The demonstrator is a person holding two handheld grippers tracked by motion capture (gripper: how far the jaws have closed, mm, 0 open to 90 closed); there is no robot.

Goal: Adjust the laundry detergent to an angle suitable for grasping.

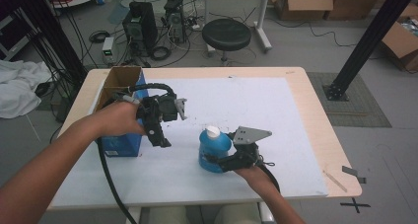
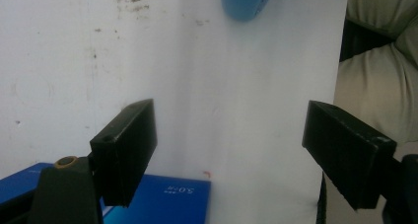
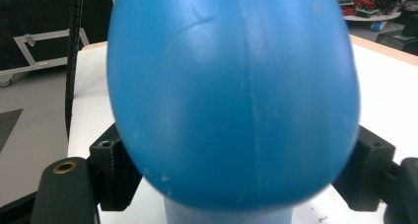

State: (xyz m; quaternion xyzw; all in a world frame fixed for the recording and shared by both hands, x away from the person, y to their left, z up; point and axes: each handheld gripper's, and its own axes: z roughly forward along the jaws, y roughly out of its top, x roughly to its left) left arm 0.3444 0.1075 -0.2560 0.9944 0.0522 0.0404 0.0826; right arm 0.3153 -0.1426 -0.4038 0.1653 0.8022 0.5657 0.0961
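A blue bottle [image 1: 215, 147] with a white cap [image 1: 213, 131] stands upright on the white mat [image 1: 286, 115], near the middle of the table. My right gripper [image 1: 216, 159] reaches in from the right at the bottle's lower body, one jaw on each side. In the right gripper view the bottle [image 3: 231, 95] bulges between the jaws of this gripper [image 3: 239, 169] and both pads touch its sides. My left gripper [image 1: 162, 141] hovers to the bottle's left, open and empty. The left gripper view has that gripper [image 2: 229, 145] over bare mat, with the bottle's base [image 2: 244, 2] at the top edge.
An open cardboard box with blue sides [image 1: 121, 145] stands at the table's left edge, under the left hand; its blue face [image 2: 167, 194] lies below the left jaws. Behind the table are a black stool [image 1: 226, 34], computers and cables. A person's trouser leg [image 2: 379, 86] lies past the mat's edge.
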